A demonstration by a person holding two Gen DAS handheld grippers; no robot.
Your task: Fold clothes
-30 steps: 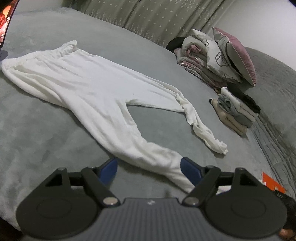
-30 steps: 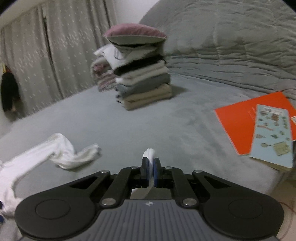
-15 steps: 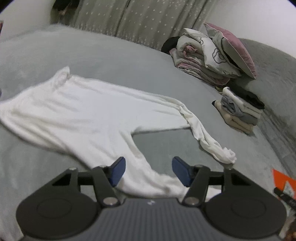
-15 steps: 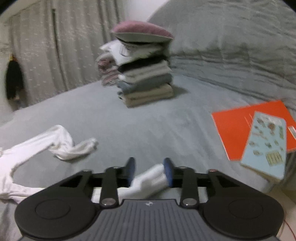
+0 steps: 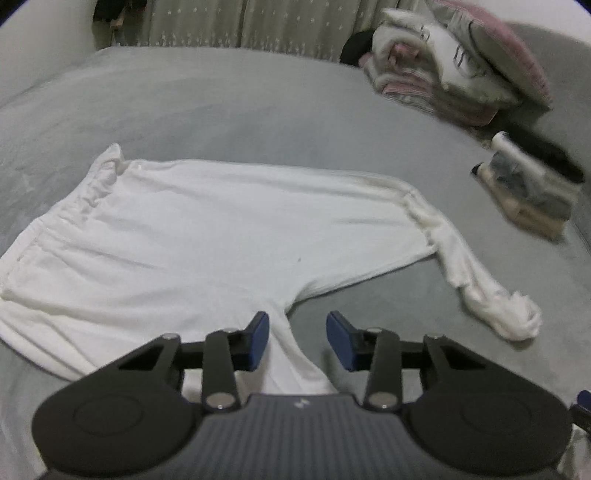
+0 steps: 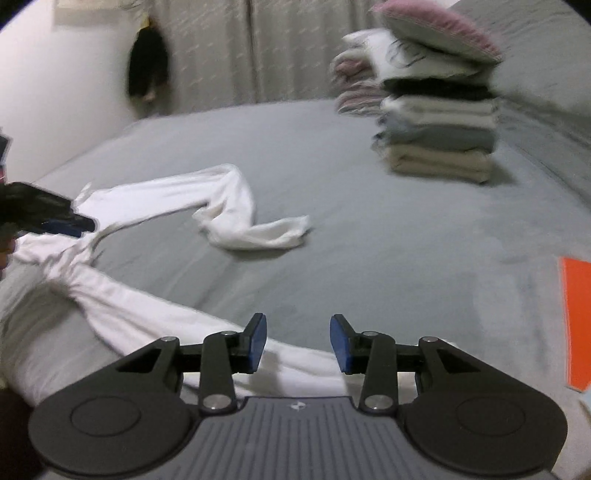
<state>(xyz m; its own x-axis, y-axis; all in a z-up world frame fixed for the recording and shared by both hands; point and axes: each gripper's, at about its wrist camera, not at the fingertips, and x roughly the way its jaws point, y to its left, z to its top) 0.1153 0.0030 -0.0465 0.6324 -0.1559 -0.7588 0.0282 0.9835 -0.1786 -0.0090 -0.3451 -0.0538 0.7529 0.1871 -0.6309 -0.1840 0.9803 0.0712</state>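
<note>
So the white soft-knit pair of pants (image 5: 207, 236) is spread flat on the grey bed cover (image 5: 229, 107), waistband off to the left in the left wrist view, one leg running right and ending in a crumpled cuff, the other leg coming down under the camera; a second ago that view sat further along the near leg, now it's up by the crotch of the pants.

The left gripper (image 5: 297, 338) has its blue pads (image 5: 258, 341) a modest way apart and closing; a second back they were much wider; the near leg's fabric lies between and under them, but the pads aren't pressing on it yet.

The right gripper (image 6: 298, 341) is the bigger change; a second ago it was pinched tight on the white cuff, now its jaws stand apart and the leg just lies on the bed beneath them, not gripped.

Further out, the stack of folded clothes in beige, grey, white and black (image 6: 439, 136) sits well away on the bed with a pink-edged cushion (image 6: 436, 31) on top; an orange flat booklet (image 6: 576, 325) pokes in at the right edge, more cut off than before.
</note>
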